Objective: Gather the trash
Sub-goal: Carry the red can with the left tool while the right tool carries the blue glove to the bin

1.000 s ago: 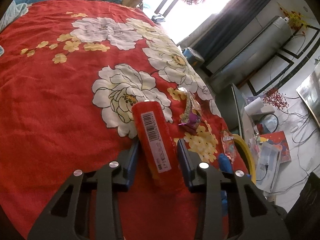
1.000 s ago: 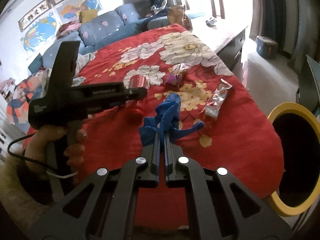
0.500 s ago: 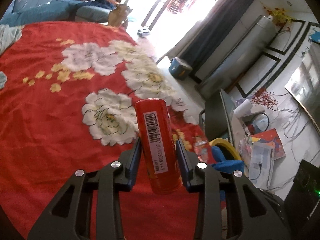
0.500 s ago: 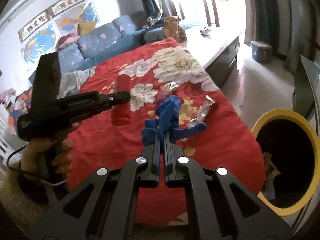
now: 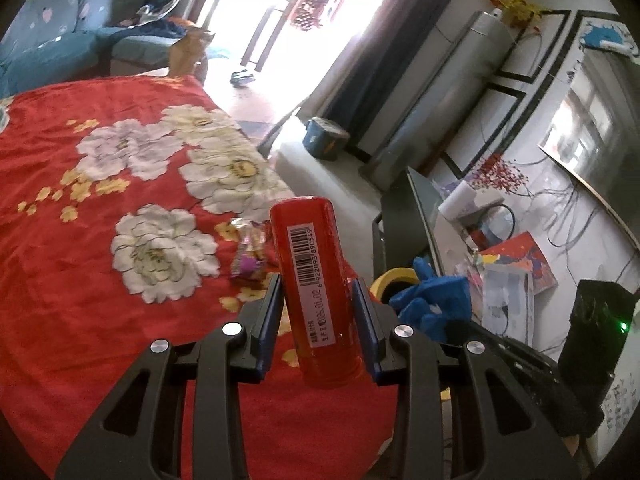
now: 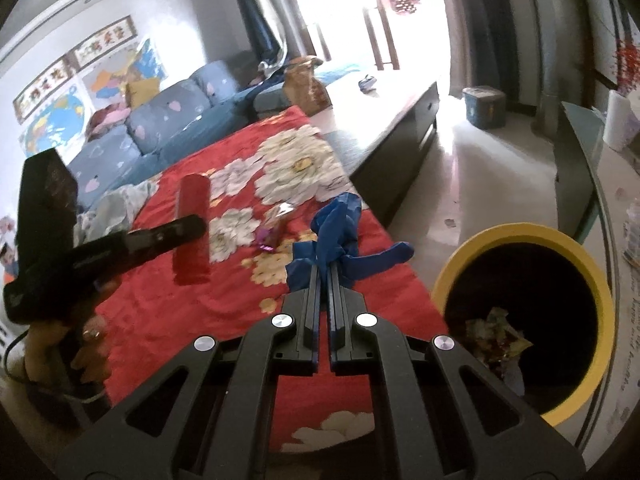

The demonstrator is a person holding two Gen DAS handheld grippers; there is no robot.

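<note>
My left gripper (image 5: 316,296) is shut on a red cylindrical can (image 5: 312,280) with a barcode label and holds it up above the red flowered cloth (image 5: 80,280). The can also shows in the right wrist view (image 6: 193,232). My right gripper (image 6: 324,268) is shut on a crumpled blue glove (image 6: 340,232), raised near the cloth's right edge; the glove also shows in the left wrist view (image 5: 432,304). A yellow-rimmed bin (image 6: 472,252) with scraps inside stands on the floor to the right. A purple wrapper (image 5: 248,256) lies on the cloth.
A blue sofa (image 6: 160,128) stands behind the cloth. A dark low cabinet (image 6: 400,136) runs along the far right of the cloth. A glass-topped table (image 6: 576,148) with clutter stands beyond the bin. A small blue box (image 5: 326,138) sits on the floor.
My left gripper has lifted the red can off the cloth and swung right. My right gripper has carried the blue glove up and right, closer to the bin.
</note>
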